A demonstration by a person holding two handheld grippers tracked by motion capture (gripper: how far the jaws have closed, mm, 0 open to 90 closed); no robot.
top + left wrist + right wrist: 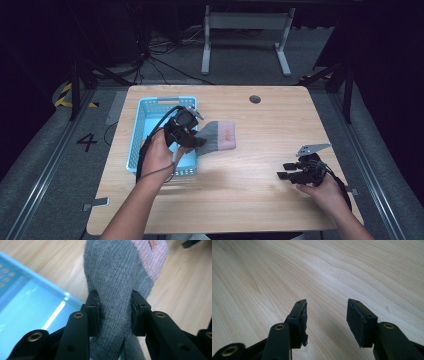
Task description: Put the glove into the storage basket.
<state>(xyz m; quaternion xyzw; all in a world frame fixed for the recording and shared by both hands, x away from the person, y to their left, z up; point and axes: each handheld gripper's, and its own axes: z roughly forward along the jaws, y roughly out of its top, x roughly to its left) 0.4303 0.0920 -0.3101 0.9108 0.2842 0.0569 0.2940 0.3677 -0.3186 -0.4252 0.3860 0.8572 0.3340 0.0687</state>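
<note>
1. High view: wooden desk seen from the near side. Left gripper held in the left hand over the right rim of a light blue basket, which sits toward the desk's left edge. Clamped on the grey end of a sock; the sock stretches rightward from the jaws, its pink end toward the desk's middle. Hard to tell from here whether the sock's far end rests on the wood or hangs just above it.

2. Same view, right side: right gripper held in the right hand near the desk's right edge, toward the near right corner, pointing left. Well apart from the sock and the basket. Nothing between its jaws.

3. Left gripper view: sock squeezed between both pads, grey knit bunched in the gap and running straight away from the jaws to the pink end at the top. Jaws partly closed, pressing on the fabric from either side. Blue basket below and to the left, bare wood to the right.

4. Right gripper view: right gripper with jaws standing apart, an empty gap between the pads. Plain desk wood beneath and ahead.
</note>
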